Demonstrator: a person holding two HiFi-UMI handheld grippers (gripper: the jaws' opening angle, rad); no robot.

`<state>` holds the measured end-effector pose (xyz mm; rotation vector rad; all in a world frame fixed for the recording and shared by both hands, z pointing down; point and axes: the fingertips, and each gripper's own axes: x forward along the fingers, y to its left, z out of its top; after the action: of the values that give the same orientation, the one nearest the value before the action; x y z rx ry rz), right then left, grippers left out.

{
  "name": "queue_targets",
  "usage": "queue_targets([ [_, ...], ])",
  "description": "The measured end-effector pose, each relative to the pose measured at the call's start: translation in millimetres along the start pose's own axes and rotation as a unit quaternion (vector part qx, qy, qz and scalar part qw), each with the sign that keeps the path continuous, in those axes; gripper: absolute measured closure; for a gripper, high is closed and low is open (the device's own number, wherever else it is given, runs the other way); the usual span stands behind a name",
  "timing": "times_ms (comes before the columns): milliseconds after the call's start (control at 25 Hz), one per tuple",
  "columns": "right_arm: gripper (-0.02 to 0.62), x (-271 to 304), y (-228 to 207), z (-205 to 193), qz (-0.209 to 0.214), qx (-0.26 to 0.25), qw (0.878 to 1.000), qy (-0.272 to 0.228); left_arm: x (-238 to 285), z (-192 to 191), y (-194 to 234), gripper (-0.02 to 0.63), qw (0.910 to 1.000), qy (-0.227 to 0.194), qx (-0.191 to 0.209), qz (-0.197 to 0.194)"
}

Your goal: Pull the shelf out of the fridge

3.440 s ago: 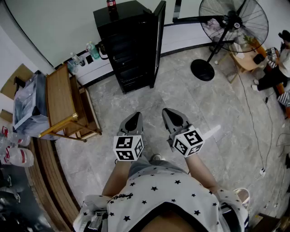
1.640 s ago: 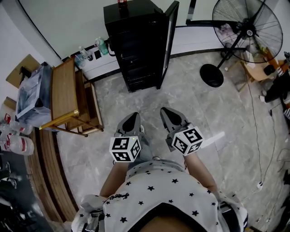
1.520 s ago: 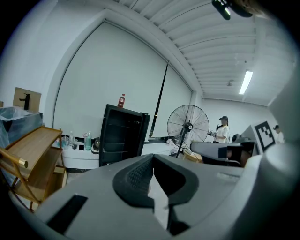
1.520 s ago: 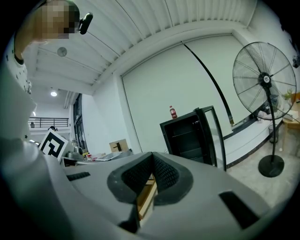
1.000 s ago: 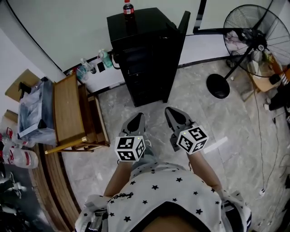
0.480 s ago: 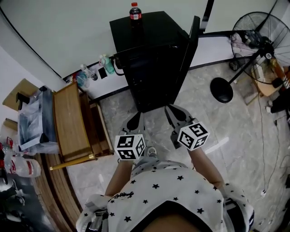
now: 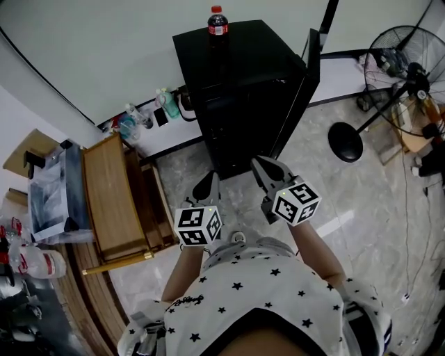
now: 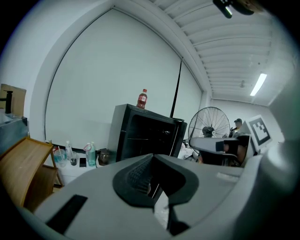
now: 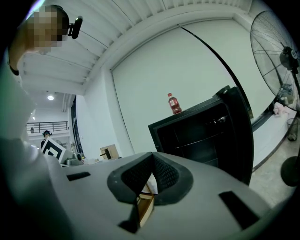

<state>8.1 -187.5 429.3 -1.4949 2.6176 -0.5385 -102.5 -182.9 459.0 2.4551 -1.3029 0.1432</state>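
Closer now than a second ago, the black fridge stands just beyond both grippers, its door open on the right. Its shelf sits inside the dark cabinet, untouched. The left hand-held gripper and right hand-held gripper are both clenched and empty, above the grey marbled floor. A red-capped bottle tops the fridge. A wooden desk stands at the left, a pedestal fan at the far right, and a white wall behind.

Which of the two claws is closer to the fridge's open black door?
Right. The right claw sits just before the lower end of the open black fridge door; the left claw is farther left, facing the open front of the black fridge.
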Motion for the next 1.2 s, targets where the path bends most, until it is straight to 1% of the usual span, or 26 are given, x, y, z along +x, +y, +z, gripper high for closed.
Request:
queue_targets([
  [80,0.601,11,-4,1,0.002,0.004,1.0,-0.001,4,2,9,0.594,1.0,-0.002,-0.001,0.004],
  [200,0.601,24,-11,3,0.003,0.028,1.0,-0.003,9,3,20,0.594,0.9999,-0.004,-0.008,0.015],
  [440,0.601,51,-33,15,0.011,0.063,0.998,-0.015,21,5,27,0.594,0.9995,-0.004,-0.013,0.028],
  [640,0.601,75,-56,22,0.027,0.1,0.994,-0.027,34,8,33,0.594,0.9989,-0.009,-0.01,0.045],
  [800,0.601,95,-78,25,0.041,0.143,0.988,-0.033,49,14,40,0.594,0.9978,-0.016,-0.02,0.061],
  [880,0.601,104,-91,27,0.046,0.172,0.983,-0.043,56,18,42,0.594,0.9974,-0.022,-0.021,0.066],
  [960,0.601,114,-104,28,0.054,0.21,0.975,-0.057,61,20,46,0.594,0.9967,-0.025,-0.021,0.074],
  [1080,0.601,126,-119,23,0.071,0.274,0.956,-0.076,65,20,50,0.594,0.9957,-0.026,-0.028,0.085],
  [1200,0.601,140,-141,20,0.068,0.324,0.939,-0.093,69,22,53,0.594,0.9951,-0.028,-0.028,0.091],
])
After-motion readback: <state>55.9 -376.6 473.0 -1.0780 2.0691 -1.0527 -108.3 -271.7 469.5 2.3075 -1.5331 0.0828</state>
